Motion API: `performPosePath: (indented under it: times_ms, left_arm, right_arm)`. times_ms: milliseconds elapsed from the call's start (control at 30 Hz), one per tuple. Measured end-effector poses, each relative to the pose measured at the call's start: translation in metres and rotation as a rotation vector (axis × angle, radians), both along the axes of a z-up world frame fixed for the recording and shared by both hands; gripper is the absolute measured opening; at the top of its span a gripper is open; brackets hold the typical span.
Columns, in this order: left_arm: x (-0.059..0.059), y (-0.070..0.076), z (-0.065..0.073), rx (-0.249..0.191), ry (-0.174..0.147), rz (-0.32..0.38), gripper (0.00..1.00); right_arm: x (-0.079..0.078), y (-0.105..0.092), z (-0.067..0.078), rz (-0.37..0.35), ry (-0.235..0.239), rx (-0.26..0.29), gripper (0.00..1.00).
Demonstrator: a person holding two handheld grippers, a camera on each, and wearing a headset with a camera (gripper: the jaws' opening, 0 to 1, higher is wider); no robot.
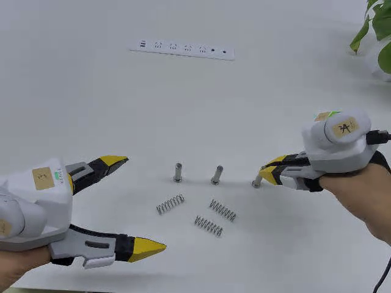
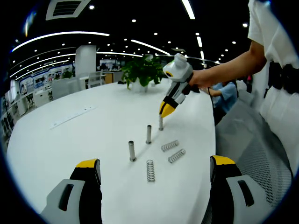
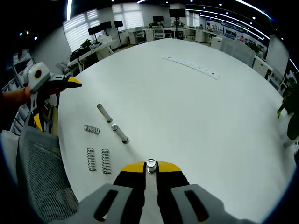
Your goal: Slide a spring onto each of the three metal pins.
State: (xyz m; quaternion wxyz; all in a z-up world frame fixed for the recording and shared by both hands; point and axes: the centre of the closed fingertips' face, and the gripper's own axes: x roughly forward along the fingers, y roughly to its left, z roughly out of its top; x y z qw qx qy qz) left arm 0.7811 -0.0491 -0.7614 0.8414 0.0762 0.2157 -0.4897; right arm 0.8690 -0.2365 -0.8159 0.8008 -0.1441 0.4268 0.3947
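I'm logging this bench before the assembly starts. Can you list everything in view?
short silver metal pins: three, silver, upright in a row mid-table; two stand free, and the third pin is at the right gripper's tips.
coiled steel springs: three, grey, lying loose on the near side of the pins.
flat white power strip: one, white, far side of the table.
leafy green plant: one, green, far right.
white table: one, white, under everything.
left gripper: one, white and grey with yellow tips, open, near left.
right gripper: one, same colours, shut on the third pin.
hands: two, holding the grippers.
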Motion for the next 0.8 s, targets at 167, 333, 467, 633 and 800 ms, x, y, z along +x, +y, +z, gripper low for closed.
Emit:
performPosePath:
  times_ms: [167,333,467,633,800]
  left_arm:
    - [-0.0007,-0.0019,0.0014,0.000,-0.001,-0.002,0.99]
    - [0.0001,-0.0017,0.0013,-0.003,-0.003,-0.001,0.99]
    - [0.0003,-0.0019,0.0021,-0.005,-0.004,0.001,0.99]
    - [0.0008,-0.0016,0.0030,-0.007,-0.005,0.003,0.99]
    - [0.0012,-0.0014,0.0029,-0.007,-0.005,0.004,0.99]
  right_arm:
    - [-0.0024,-0.0016,0.0010,-0.002,0.000,0.004,0.09]
    - [-0.0028,-0.0001,0.0018,0.011,-0.001,0.004,0.09]
    - [-0.0027,0.0022,0.0018,0.018,-0.006,0.001,0.09]
    - [-0.0024,0.0045,0.0017,0.029,-0.010,-0.005,0.09]
    - [-0.0046,0.0033,0.0014,0.034,-0.010,-0.011,0.09]
